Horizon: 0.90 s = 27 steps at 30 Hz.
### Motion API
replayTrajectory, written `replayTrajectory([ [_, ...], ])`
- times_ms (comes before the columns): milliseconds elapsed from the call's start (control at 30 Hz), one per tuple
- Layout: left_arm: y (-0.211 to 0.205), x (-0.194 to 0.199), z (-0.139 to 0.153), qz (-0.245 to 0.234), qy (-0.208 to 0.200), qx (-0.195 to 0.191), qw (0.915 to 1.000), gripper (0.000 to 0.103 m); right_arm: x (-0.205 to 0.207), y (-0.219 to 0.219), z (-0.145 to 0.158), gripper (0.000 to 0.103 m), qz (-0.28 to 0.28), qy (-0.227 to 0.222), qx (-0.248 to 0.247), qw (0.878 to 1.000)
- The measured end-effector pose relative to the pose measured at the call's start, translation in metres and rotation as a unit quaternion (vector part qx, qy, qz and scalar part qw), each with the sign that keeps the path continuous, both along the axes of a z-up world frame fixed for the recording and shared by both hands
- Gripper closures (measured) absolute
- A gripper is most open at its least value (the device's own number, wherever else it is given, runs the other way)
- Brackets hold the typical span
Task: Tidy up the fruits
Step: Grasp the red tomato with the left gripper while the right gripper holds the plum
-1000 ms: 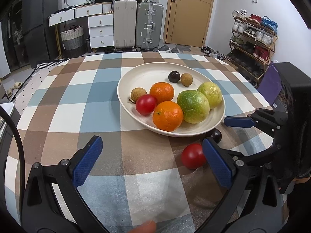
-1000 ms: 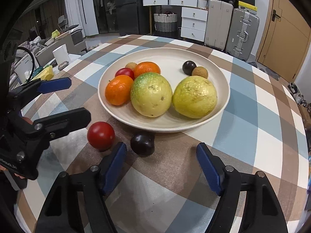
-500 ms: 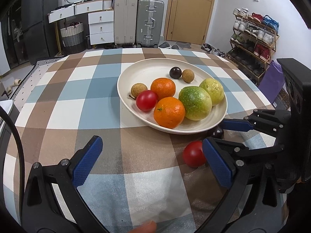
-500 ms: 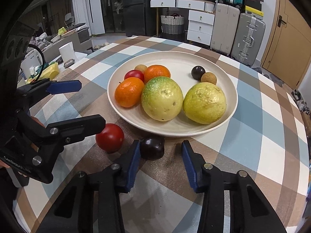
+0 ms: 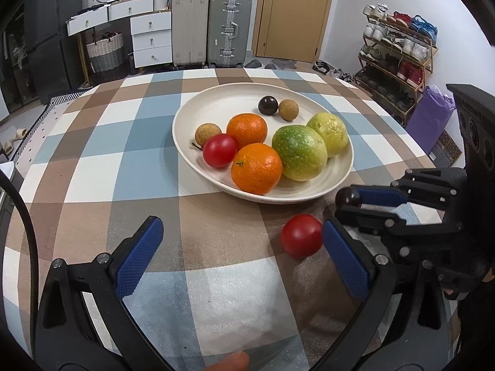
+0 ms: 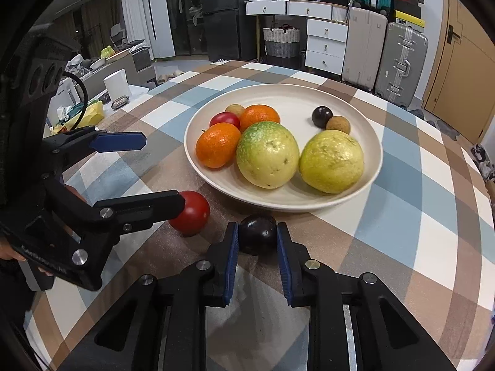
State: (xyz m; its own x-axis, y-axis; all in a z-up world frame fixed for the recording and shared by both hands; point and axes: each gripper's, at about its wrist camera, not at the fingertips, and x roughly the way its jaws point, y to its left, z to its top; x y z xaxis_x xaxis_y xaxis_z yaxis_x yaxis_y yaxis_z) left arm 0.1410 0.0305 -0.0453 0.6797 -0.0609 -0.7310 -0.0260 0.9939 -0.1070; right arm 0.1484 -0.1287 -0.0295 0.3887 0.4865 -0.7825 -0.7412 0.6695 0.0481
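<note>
We saw the right gripper (image 6: 257,237) clamped on a small dark fruit (image 6: 257,234), round and glossy, its ribbed blue pads pressed against both sides just in front of the cream plate (image 6: 376,167). The left gripper (image 5: 239,256) stood wide with nothing between its pads, and a smooth red tomato (image 5: 301,235) lay on the cloth just beside its right-hand finger (image 5: 345,261). On the plate sat two pebbled oranges (image 5: 256,168), a second tomato (image 5: 220,150), a mottled green fruit (image 5: 299,152) and a yellower one (image 5: 328,130) (both with rough, speckled skin), two tan longan-like balls and another dark sphere (image 5: 268,105). The right wrist view showed the pinch plainly, while from the left wrist view only the dark fruit's tip peeked out beyond the black jaw arms; that view alone showed a shoe rack (image 5: 399,58) and a purple bag (image 5: 431,117) against the wall. The right wrist view alone showed a cluttered side table with a white cup (image 6: 117,84). The table wore a checked cloth (image 5: 92,167) of blue, brown and white, slightly grainy. Behind stood hard-shell suitcases (image 5: 230,29), white drawers (image 5: 151,38), a woven basket (image 5: 103,52) and a wooden door (image 5: 294,12).
</note>
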Motion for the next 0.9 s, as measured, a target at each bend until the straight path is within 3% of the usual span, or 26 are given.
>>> replayTrajectory([
  [200, -0.013, -0.001, -0.002, -0.033, 0.007, -0.006, 0.9994, 0.002, 0.005, -0.015, 0.008, 0.079, -0.026, -0.004, 0.025, 0.999],
  [433, -0.030, 0.002, -0.009, -0.073, 0.033, -0.003, 0.9968, 0.030, 0.005, -0.014, 0.007, 0.079, -0.023, -0.005, 0.021, 0.999],
  [767, -0.031, 0.004, -0.008, -0.082, 0.031, -0.009, 0.9961, 0.052, 0.003, -0.012, 0.006, 0.079, -0.020, -0.007, 0.019, 1.000],
  [900, -0.030, 0.004, -0.007, -0.089, 0.028, -0.015, 0.9955, 0.072, 0.003, -0.012, 0.005, 0.079, -0.021, -0.006, 0.019, 1.000],
])
